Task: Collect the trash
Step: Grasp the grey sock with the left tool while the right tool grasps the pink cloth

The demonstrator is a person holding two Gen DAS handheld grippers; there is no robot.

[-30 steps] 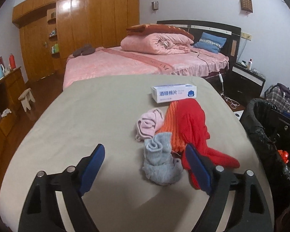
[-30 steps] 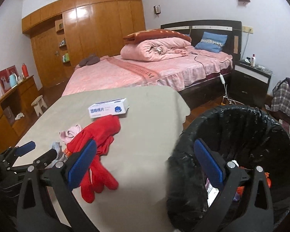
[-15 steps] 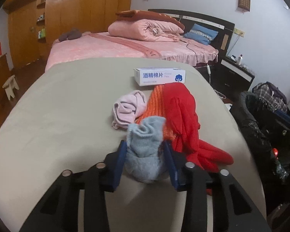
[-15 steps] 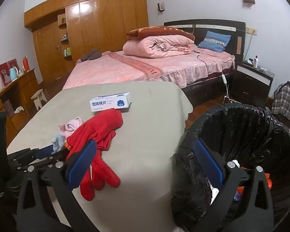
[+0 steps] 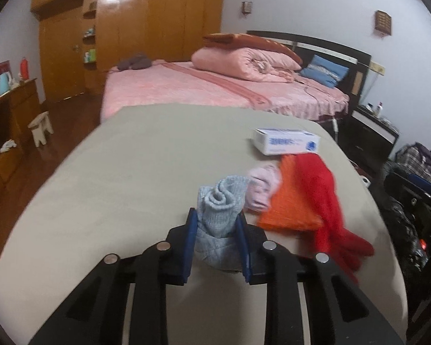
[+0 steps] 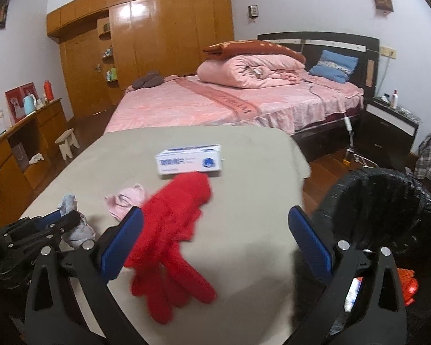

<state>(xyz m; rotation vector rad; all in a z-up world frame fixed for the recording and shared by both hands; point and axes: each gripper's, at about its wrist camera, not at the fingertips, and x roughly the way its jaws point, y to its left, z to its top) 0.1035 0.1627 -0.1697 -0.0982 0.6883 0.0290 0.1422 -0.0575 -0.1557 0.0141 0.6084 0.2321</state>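
1. My left hand-held gripper (image 5: 217,243) is closed on the grey sock (image 5: 219,215); its blue pads (image 5: 189,241) press both sides of the bunched knit, whose rolled cuff stands up above them. The sock seems lifted just clear of the desk (image 5: 129,178), though I cannot tell for sure.
2. I judge the sock light, soft and limp: it gives under the pads and won't slip readily, but loose ends could sag. A hold through the thick bunched middle seems best.
3. My right hand-held gripper (image 6: 215,241) is spread wide and holds nothing, hovering over the desk near the red glove (image 6: 172,230).
4. The glove is fuzzy with floppy fingers, lying partly over an orange ribbed knit (image 5: 290,201). A pink sock (image 5: 261,189), crumpled, sits just beside it.
5. Beyond them is a stiff, flat-sided white cardboard box (image 5: 287,141).
6. The bin (image 6: 388,210), lined with crinkly black plastic, stands off the desk's right edge.
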